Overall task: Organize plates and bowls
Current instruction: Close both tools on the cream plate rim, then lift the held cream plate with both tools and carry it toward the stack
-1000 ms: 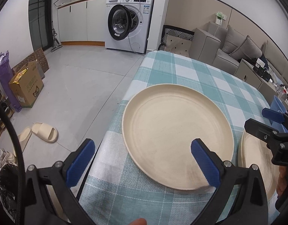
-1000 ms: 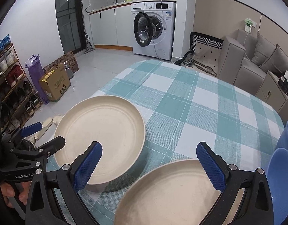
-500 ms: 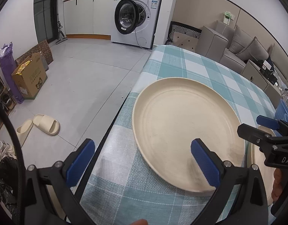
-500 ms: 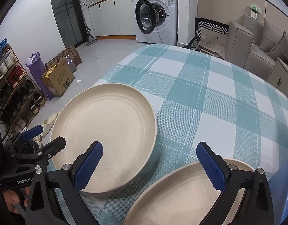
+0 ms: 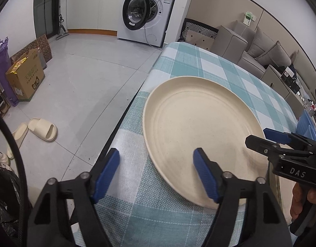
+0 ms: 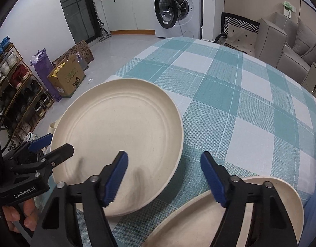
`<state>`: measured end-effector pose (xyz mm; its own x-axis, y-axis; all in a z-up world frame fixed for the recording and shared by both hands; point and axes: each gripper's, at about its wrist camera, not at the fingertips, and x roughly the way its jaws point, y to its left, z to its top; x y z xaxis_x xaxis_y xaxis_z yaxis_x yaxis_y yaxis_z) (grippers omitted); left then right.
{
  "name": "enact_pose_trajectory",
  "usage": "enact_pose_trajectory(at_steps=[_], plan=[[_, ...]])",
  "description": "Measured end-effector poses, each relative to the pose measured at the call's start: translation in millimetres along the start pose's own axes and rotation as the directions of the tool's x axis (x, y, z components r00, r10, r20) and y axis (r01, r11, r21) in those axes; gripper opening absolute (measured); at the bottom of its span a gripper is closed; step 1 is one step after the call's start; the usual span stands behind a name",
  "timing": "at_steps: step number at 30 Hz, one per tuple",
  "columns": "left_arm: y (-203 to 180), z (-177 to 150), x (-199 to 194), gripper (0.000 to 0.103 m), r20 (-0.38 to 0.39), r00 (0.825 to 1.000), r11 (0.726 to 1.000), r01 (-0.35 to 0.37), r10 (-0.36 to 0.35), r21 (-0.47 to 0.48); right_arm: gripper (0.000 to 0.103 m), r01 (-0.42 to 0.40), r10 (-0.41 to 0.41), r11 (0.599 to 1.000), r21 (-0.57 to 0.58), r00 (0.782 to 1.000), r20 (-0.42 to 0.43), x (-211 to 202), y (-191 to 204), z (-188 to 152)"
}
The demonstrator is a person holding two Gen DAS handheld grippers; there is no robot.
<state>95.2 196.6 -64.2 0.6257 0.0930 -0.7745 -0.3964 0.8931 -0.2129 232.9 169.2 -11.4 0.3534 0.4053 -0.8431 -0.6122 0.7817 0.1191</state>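
Note:
A large cream plate (image 5: 199,123) (image 6: 120,135) lies on the checked tablecloth (image 6: 229,103) near the table's left edge. My left gripper (image 5: 156,156) hangs over its near left rim, one finger above the plate's inside and the other above the cloth. Its jaws are closing and the pads are clear of the rim. My right gripper (image 6: 164,157) straddles the same plate's right rim in the same way, jaws closing, pads not touching. A second cream plate (image 6: 188,226) lies under the right gripper's right finger. Each gripper shows in the other's view: the right gripper (image 5: 260,139), the left gripper (image 6: 57,144).
Blue dishes (image 5: 303,123) sit at the far right of the table. The table edge (image 5: 120,123) drops to a tiled floor with slippers (image 5: 42,128) and a cardboard box (image 5: 26,78). A washing machine (image 6: 176,10), a sofa (image 6: 281,41) and a shoe rack (image 6: 12,78) stand around.
Both grippers' jaws have narrowed from wide open. The right gripper has sunk and shifted left, from over the second plate to the large plate's right rim. The left gripper has barely moved.

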Motion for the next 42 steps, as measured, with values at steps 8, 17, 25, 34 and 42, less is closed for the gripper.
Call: enact_pose_trajectory(at_steps=[8, 17, 25, 34, 42], plan=[[-3, -1, -1, 0.052, 0.000, 1.000, 1.000, -0.013, 0.013, 0.026, 0.057, 0.002, -0.002, 1.000, -0.014, 1.000, -0.006, -1, 2, -2], [-6, -3, -2, 0.032, -0.003, 1.000, 0.999, -0.005, 0.005, 0.050, 0.030, 0.023, -0.023, 0.999, -0.027, 1.000, -0.011, -2, 5, -5], [-8, -4, -3, 0.024, -0.002, 1.000, 0.998, -0.011, 0.011, 0.070, 0.020, 0.052, -0.053, 0.998, -0.039, 0.999, -0.008, -4, 5, -6], [-9, -4, -4, 0.024, 0.008, 1.000, 0.997, -0.015, 0.015, 0.071, 0.020, 0.064, -0.065, 0.997, -0.048, 0.998, -0.001, -5, 8, -8], [-8, -3, -11, 0.024, 0.019, 1.000, 0.998, -0.009, 0.008, 0.064, 0.020, 0.068, -0.068, 0.996, -0.052, 0.998, 0.008, -10, 10, -9]])
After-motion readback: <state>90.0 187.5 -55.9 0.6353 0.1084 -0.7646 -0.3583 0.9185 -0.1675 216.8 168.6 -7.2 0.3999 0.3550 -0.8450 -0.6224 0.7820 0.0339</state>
